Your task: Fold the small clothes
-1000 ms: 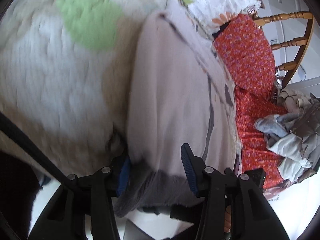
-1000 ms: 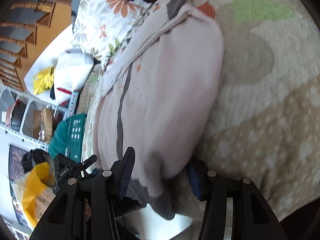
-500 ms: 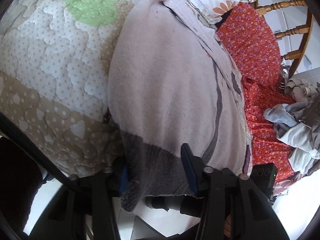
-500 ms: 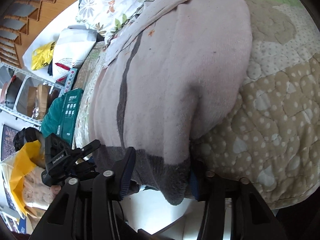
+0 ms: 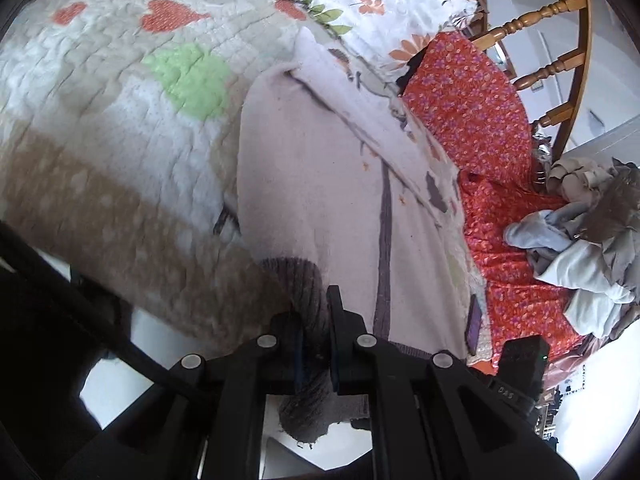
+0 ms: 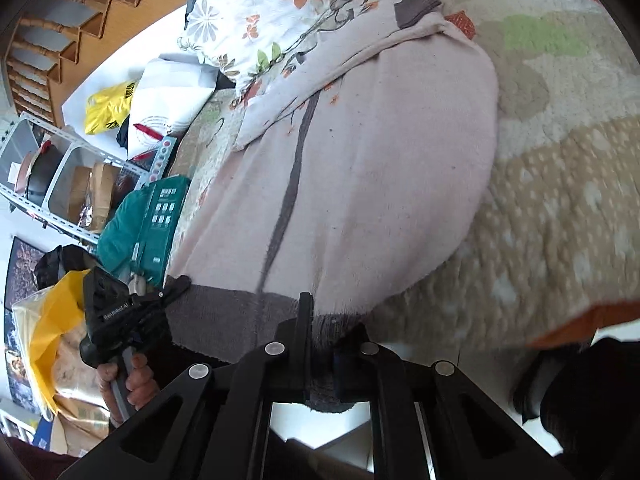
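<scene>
- Spreading across the bed: a quilted bedspread, puffy and stitched, patched with green blobs, orange hearts and a dotted tan band.
- Lying flat on that quilt, near its front edge: a pale pink fleece sweater, soft and nappy, with a dark seam stripe down the middle and a grey ribbed hem hanging over the bed's edge.
- Having narrowed since half a second ago, when each was standing wide around the hem: both pairs of tongs now biting the fabric.
- Pinching a bunched roll of the ribbed hem: left tongs, pressed together on it.
- Clamping the opposite hem corner: right tongs, likewise squeezed on the cloth.
- Judging from this: grip just secured at both corners, so lifting the hem toward the collar for the first fold looking ready to begin.
- Resting beyond: floral pillow, crumpled grey laundry pile on red flowered fabric.
</scene>
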`<state>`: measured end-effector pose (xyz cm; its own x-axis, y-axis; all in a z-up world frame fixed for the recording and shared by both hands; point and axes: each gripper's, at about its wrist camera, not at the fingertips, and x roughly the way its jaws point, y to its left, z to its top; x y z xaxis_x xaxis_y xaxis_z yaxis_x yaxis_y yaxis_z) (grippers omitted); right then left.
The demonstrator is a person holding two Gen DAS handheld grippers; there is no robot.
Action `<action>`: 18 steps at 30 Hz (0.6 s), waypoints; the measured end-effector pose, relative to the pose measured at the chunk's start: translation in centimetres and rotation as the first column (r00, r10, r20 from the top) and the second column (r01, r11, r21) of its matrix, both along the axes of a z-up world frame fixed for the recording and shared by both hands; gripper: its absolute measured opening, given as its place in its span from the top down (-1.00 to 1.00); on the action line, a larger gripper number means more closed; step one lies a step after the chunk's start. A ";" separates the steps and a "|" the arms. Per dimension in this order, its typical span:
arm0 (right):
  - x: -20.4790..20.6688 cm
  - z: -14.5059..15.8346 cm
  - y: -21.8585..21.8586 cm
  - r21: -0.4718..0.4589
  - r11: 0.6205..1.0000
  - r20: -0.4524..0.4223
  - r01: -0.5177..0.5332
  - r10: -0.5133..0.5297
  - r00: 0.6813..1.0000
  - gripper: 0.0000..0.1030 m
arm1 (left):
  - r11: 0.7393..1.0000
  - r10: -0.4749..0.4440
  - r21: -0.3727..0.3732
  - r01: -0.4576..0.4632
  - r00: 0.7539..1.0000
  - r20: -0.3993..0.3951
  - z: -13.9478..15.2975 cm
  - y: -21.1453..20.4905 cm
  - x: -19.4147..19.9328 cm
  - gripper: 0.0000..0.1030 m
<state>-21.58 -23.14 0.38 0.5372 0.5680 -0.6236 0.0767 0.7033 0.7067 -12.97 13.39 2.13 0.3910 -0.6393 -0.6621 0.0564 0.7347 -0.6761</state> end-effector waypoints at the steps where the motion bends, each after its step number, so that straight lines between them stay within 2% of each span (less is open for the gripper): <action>1: 0.0 0.0 0.1 -0.019 1.000 -0.006 -0.006 0.006 1.000 0.84 | 1.000 0.008 0.003 -0.008 1.000 -0.009 -0.4 0.0 0.1 0.84; 5: 1.1 0.7 0.0 -0.042 0.999 -0.003 -0.018 0.017 1.000 0.84 | 0.999 0.031 -0.009 -0.032 0.999 -0.038 -0.5 0.1 1.7 0.84; 10: 4.1 4.7 -0.1 -0.110 0.993 0.072 -0.031 0.039 0.997 0.84 | 1.000 0.018 0.012 -0.019 0.999 0.040 2.9 -1.3 5.7 0.84; 14: 8.5 7.4 -1.0 -0.177 0.984 0.125 -0.006 0.028 0.992 0.84 | 0.997 0.021 0.068 -0.028 0.993 0.112 5.3 -3.3 11.2 0.84; 18: 14.0 8.7 -2.1 -0.215 0.976 0.141 0.031 0.000 0.990 0.84 | 0.994 0.046 0.094 -0.055 0.994 0.095 5.3 -5.2 17.1 0.84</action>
<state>-7.59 -25.19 9.09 0.6352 0.4191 -0.6488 0.0000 0.8400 0.5426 4.14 8.21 7.43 0.4838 -0.5519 -0.6792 0.0764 0.7997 -0.5955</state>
